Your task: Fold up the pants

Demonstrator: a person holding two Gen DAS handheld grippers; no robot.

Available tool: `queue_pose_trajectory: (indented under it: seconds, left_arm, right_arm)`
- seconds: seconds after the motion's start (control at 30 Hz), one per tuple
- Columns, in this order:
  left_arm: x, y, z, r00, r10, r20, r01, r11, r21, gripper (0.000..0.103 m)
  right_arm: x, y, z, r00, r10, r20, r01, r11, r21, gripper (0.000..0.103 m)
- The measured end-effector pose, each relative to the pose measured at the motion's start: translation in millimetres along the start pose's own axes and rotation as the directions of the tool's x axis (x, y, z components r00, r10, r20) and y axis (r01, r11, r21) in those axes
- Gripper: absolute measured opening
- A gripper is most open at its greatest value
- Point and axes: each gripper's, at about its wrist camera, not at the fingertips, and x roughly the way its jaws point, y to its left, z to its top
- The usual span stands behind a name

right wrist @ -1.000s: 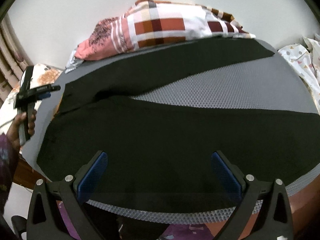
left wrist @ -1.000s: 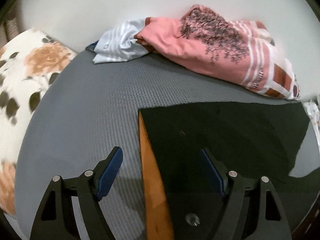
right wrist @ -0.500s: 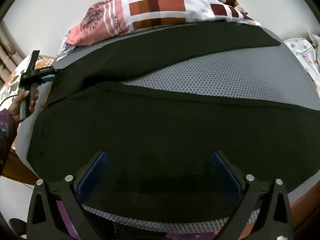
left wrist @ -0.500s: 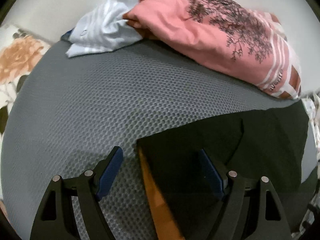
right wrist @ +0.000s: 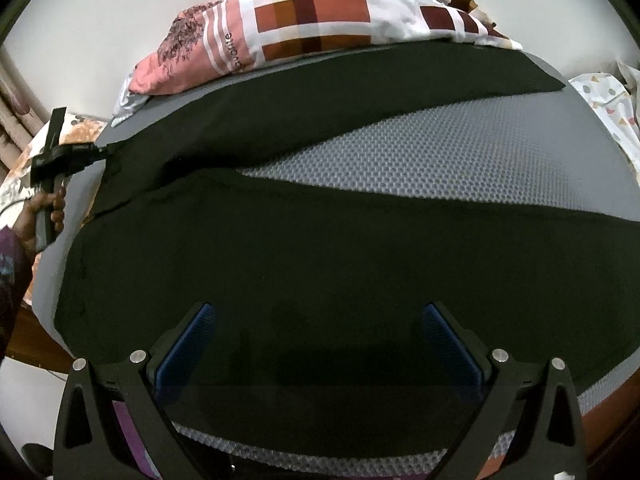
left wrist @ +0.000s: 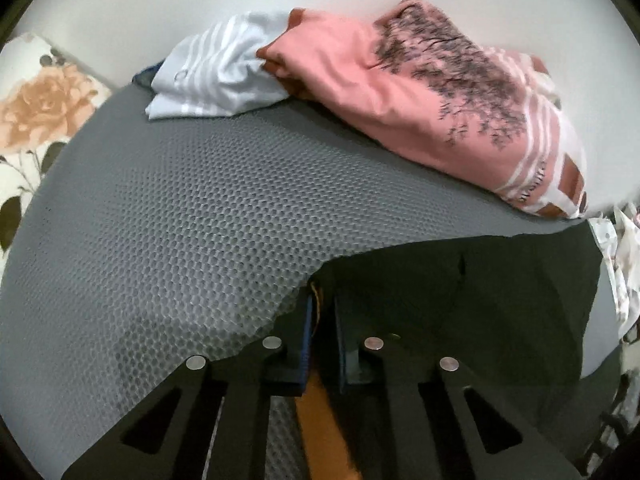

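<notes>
This is a bedroom in a home. A bed (right wrist: 460, 152) fills both views, its top covered by a grey honeycomb-textured mat. At 12 o'clock in the right wrist view, against a plain white wall (right wrist: 120, 8), lies a pillow (right wrist: 320, 24) in a checked and pink printed cover. The left wrist view shows the same pillow at 1 o'clock, with a white striped garment (left wrist: 216, 76) tucked beside it at 11 o'clock. A floral cushion (left wrist: 36, 112) sits at 9 o'clock off the mat's edge. A patterned sheet (right wrist: 608, 112) lies at 2 o'clock in the right view, and a curtain (right wrist: 16, 108) hangs at 10 o'clock.
</notes>
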Motion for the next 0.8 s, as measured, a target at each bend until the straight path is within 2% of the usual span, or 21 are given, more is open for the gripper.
queue_pose_trajectory:
  seconds: [0.13,0.17,0.3,0.37,0.47,0.5,0.53,0.63,0.77,0.8]
  left_arm:
    - [-12,0,-2,0.998,0.01,0.064,-0.007,0.999,-0.048,0.01]
    - [-10,3,-1,0.998,-0.018,0.06,0.021,0.998,-0.056,0.01]
    - [7,5,0,1.0,0.022,0.004,-0.022,1.0,-0.011,0.01]
    - [11,10,2,1.0,0.016,-0.011,-0.016,1.0,-0.019,0.015]
    - [15,16,5,0.999,0.042,-0.02,-0.042,0.999,-0.024,0.036]
    - [16,18,6,0.998,0.052,-0.023,-0.053,0.998,-0.025,0.05]
    - [18,20,6,0.998,0.056,-0.028,-0.056,0.998,-0.021,0.059]
    - [21,18,6,0.998,0.06,-0.016,-0.06,0.998,0.017,0.063]
    - [26,6,8,1.0,0.024,-0.015,-0.023,0.997,0.069,0.062]
    - [27,2,8,1.0,0.005,-0.018,-0.003,0.998,0.069,0.042]
  right_arm:
    - [-3,-1,18,0.999,0.028,0.034,-0.029,0.999,0.027,0.103]
    - [-6,0,22,0.998,0.038,0.049,-0.039,0.999,0.032,0.103]
    - [-11,5,30,0.996,0.043,0.076,-0.044,0.999,0.013,0.103]
    - [-8,7,28,0.997,0.042,0.06,-0.043,0.999,0.005,0.103]
    - [-2,4,25,0.998,0.054,0.032,-0.054,0.998,0.018,0.103]
    - [0,3,25,0.998,0.058,0.026,-0.058,0.998,0.024,0.103]
    - [1,3,24,0.998,0.06,0.024,-0.06,0.998,0.026,0.103]
    - [2,4,24,0.998,0.06,0.023,-0.06,0.998,0.025,0.103]
    - [6,5,22,0.998,0.061,0.013,-0.061,0.998,0.025,0.103]
    - [7,5,21,0.998,0.062,0.008,-0.062,0.998,0.027,0.103]
